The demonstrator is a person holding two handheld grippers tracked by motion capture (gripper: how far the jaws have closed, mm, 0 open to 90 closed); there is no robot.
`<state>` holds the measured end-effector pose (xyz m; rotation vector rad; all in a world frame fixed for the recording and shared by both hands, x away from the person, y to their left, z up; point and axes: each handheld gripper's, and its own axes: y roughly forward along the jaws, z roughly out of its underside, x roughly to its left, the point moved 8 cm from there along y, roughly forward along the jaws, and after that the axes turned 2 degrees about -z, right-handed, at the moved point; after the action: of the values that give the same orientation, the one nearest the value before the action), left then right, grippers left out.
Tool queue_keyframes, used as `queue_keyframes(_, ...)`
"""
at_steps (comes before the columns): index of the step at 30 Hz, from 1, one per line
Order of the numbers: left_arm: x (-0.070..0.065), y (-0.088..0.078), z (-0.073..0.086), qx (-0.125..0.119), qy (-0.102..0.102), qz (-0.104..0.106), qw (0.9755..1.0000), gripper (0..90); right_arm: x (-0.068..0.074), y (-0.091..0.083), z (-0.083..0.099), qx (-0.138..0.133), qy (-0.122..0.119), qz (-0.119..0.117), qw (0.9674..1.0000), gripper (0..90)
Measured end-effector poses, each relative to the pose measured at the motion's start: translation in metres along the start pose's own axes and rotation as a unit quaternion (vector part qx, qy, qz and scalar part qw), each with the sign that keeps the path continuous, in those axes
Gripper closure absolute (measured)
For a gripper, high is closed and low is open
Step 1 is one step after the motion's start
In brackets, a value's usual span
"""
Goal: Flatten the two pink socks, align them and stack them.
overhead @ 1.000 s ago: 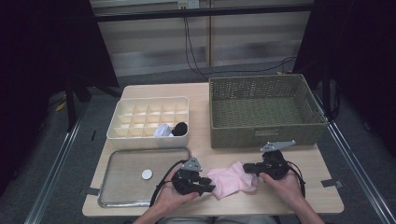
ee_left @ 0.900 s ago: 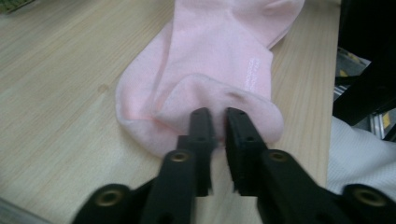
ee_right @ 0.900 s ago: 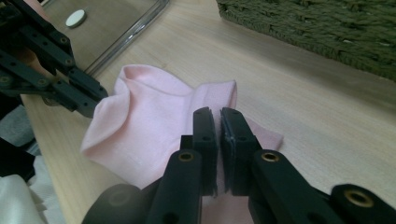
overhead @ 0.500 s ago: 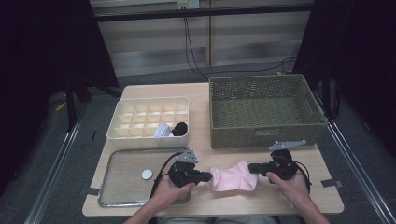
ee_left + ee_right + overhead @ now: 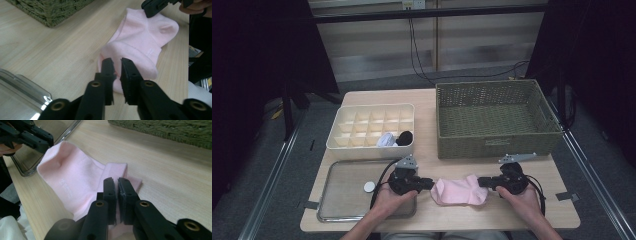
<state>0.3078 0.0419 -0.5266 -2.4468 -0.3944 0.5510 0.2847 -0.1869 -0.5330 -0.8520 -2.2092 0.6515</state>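
- Pink sock [image 5: 459,190] lies flat at the bench's [image 5: 432,220] near edge, between both grippers.
- Left gripper [image 5: 430,183]: fingers have just opened to a slit at the sock's left end, gripping nothing.
- Right gripper [image 5: 481,181]: fingers pinched on the sock's right edge.
- Tray [image 5: 343,212] near left, basket [image 5: 497,147] far right.

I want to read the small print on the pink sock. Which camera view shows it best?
The left gripper view: the pink sock lies close and the white print is visible, though unreadable. The right gripper view shows the print fainter; the high view shows a small pink shape.

Table [image 5: 432,107]: sock [image 5: 459,191], basket [image 5: 497,117], organizer [image 5: 372,130], tray [image 5: 344,195].
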Motion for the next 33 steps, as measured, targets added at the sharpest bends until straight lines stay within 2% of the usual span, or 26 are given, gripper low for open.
queue_keyframes(3,-0.004,0.000,-0.008,-0.006,0.001,-0.002,1.0000,57.0,0.001,0.000,-0.003,-0.006,-0.005,-0.002,1.0000,85.6)
queue_keyframes(5,-0.008,0.002,-0.013,-0.007,0.007,0.000,1.0000,50.5,0.001,0.000,-0.004,-0.007,-0.006,-0.003,1.0000,85.6)
queue_keyframes(8,-0.007,0.009,-0.017,-0.003,0.006,0.001,1.0000,46.4,0.002,0.000,-0.007,-0.008,-0.006,-0.006,0.9999,85.4)
queue_keyframes(11,-0.006,0.018,-0.020,-0.002,-0.007,0.007,0.9999,43.9,0.003,-0.002,-0.010,-0.011,-0.009,-0.006,0.9999,85.3)
queue_keyframes(13,-0.004,0.023,-0.019,-0.001,-0.007,0.004,1.0000,43.6,0.003,-0.002,-0.010,-0.011,-0.010,-0.006,0.9999,85.3)
queue_keyframes(14,-0.004,0.024,-0.019,0.003,-0.005,0.006,1.0000,44.1,0.002,-0.001,-0.009,-0.009,-0.009,-0.005,0.9999,85.3)
queue_keyframes(15,-0.004,0.026,-0.018,0.005,0.002,0.008,1.0000,49.3,0.002,0.000,-0.007,-0.006,-0.007,-0.005,0.9999,85.3)
queue_keyframes(16,-0.004,0.026,-0.017,0.006,0.004,0.001,1.0000,60.6,0.001,0.002,-0.005,-0.003,-0.011,-0.002,0.9999,85.1)
queue_keyframes(18,-0.005,0.027,-0.015,0.014,0.010,0.003,0.9999,75.7,0.000,0.002,-0.003,0.002,-0.011,0.001,0.9999,85.0)
queue_keyframes(20,-0.006,0.025,-0.013,0.016,0.015,0.004,0.9997,86.2,-0.002,0.003,-0.002,0.004,-0.009,0.003,0.9999,84.9)
queue_keyframes(28,-0.008,0.007,-0.010,-0.001,0.038,-0.003,0.9993,87.8,-0.005,0.007,0.004,0.021,-0.018,0.021,0.9994,84.4)
queue_keyframes(29,-0.007,0.006,-0.008,0.005,0.041,-0.003,0.9992,87.7,-0.006,0.008,0.005,0.024,-0.022,0.024,0.9992,84.4)
queue_keyframes(33,-0.004,0.007,-0.010,-0.006,0.037,-0.003,0.9993,87.7,-0.006,0.012,0.007,0.030,-0.028,0.035,0.9985,84.7)
